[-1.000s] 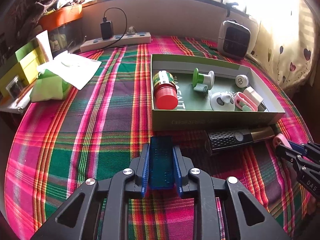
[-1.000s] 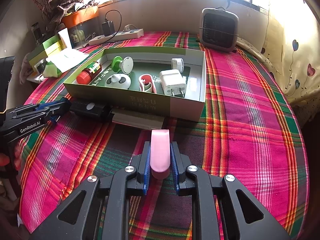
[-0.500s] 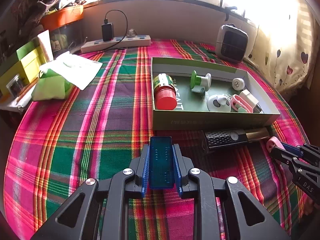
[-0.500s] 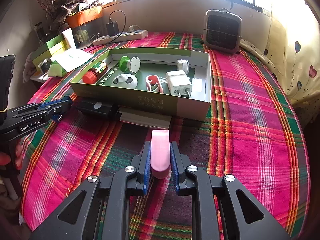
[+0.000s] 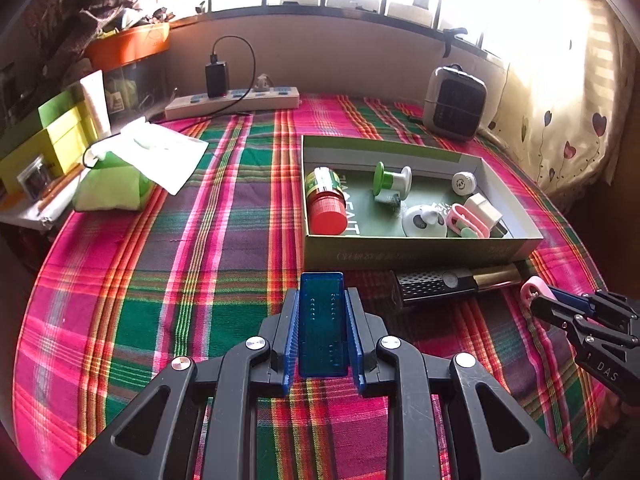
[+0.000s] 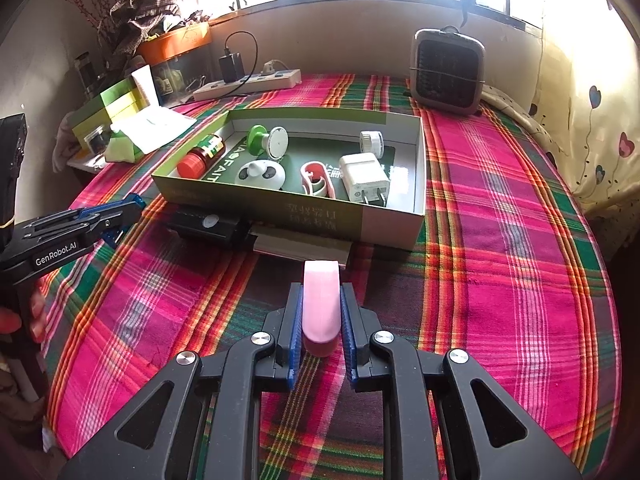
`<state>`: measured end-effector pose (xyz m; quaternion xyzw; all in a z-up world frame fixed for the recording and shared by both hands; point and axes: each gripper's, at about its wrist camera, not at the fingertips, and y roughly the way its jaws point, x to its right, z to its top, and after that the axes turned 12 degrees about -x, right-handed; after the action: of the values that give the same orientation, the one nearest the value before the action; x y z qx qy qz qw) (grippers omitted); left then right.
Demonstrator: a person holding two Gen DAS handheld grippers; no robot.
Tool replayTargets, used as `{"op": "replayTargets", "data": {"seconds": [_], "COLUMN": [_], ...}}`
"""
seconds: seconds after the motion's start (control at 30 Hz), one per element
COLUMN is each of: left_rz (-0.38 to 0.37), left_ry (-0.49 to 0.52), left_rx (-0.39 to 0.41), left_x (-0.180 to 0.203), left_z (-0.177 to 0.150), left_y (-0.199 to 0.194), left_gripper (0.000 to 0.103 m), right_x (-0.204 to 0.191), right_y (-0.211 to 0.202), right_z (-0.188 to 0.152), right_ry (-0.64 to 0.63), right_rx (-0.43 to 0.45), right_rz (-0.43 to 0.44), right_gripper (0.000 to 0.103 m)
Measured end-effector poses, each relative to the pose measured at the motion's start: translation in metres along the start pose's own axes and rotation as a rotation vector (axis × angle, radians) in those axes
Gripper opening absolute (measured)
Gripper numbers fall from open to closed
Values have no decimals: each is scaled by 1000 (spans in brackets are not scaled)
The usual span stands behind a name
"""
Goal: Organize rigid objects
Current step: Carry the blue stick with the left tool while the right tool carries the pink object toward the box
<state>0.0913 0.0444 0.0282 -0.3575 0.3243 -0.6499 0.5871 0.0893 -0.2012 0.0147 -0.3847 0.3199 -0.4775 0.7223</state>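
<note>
So right now I've got both hands full: the left hand-held gripper (image 5: pixel 322 320) is clenched on a translucent blue plastic piece (image 5: pixel 322 322), and the right hand-held gripper (image 6: pixel 321 316) is clamped on a pink rounded piece (image 6: pixel 321 304), pads pressing its two flat sides. Both are held above the plaid-covered counter (image 5: pixel 160 280), short of the green cardboard box (image 6: pixel 420 168), which sits at about 12 o'clock from the right gripper and more like 1 o'clock from the left one. The box already has a red-capped bottle (image 6: pixel 200 156), a green spool thing (image 6: pixel 266 142), a panda-faced gadget (image 6: pixel 260 174), a white charger (image 6: pixel 364 176) and a few other bits in it. A black and gold flat device (image 5: pixel 452 284) lies on the cloth right against the box's near wall. My read on handling: both pieces look like hard, light plastic, so no crush worries, but the pink one is smooth and rounded at the end, so it could slip or pivot if gripped near the tip. Grabbing them mid-length across the flat faces, like now, seems the safest. The charger is probably the heftiest thing there. I'd guess the free space at the box's right side is the drop spot.
</note>
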Motion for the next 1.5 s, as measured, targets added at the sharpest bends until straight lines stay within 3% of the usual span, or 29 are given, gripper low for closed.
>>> {"op": "replayTargets", "data": {"seconds": [0.9, 1.5], "left_rz": [-83, -111], "left_ry": [41, 49], "left_rx": [66, 21], "left_x": [13, 19], "left_z": [28, 62], "left_y": [-28, 3], "left_gripper": [21, 21], "right_x": [-4, 4], "right_y": [-28, -15], "right_z": [27, 84], "right_ry": [-31, -22], "right_rx": [76, 81], "right_rz": [27, 55], "right_gripper": [18, 18]}}
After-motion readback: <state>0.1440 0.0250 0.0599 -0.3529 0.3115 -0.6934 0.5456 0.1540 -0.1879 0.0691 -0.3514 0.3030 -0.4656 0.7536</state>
